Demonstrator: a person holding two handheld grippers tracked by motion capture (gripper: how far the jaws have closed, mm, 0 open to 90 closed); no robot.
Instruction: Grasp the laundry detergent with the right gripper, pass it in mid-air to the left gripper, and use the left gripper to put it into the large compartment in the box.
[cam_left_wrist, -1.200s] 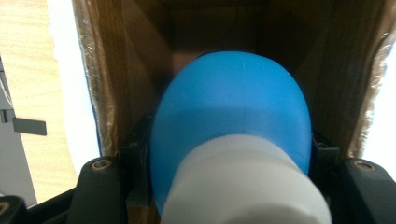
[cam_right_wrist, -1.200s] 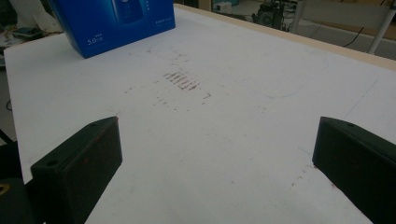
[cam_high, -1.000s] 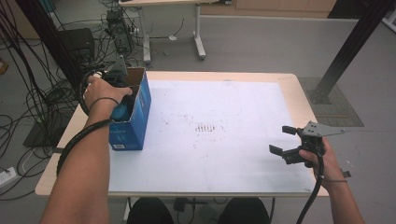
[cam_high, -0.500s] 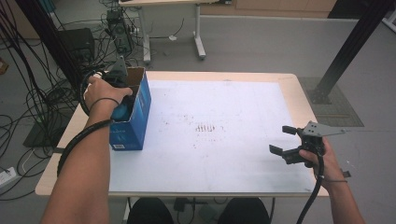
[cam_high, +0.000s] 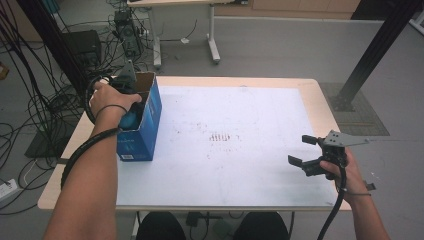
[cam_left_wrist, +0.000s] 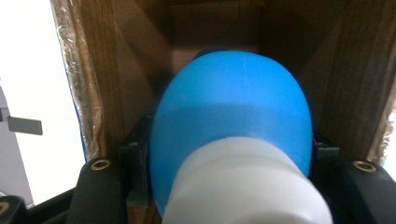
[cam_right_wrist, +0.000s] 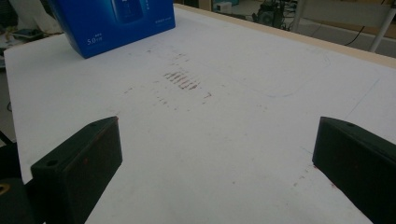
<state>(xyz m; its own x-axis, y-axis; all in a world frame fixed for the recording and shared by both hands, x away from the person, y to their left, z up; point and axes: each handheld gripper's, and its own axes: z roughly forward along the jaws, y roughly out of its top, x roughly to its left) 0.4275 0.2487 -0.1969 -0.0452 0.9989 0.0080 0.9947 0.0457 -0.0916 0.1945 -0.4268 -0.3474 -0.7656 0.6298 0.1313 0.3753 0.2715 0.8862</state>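
While your left gripper (cam_left_wrist: 229, 186) pinches the blue bottle (cam_left_wrist: 231, 121) inside the box (cam_high: 142, 120) at the table's left, keep it centred between the walls; right gripper (cam_high: 309, 152) idles, jaws spread.

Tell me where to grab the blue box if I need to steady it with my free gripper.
Take the blue box by the open top rim of its long right wall, coming down from above. It stands upright and is too wide to span. The right gripper is open, with nothing between its fingers.
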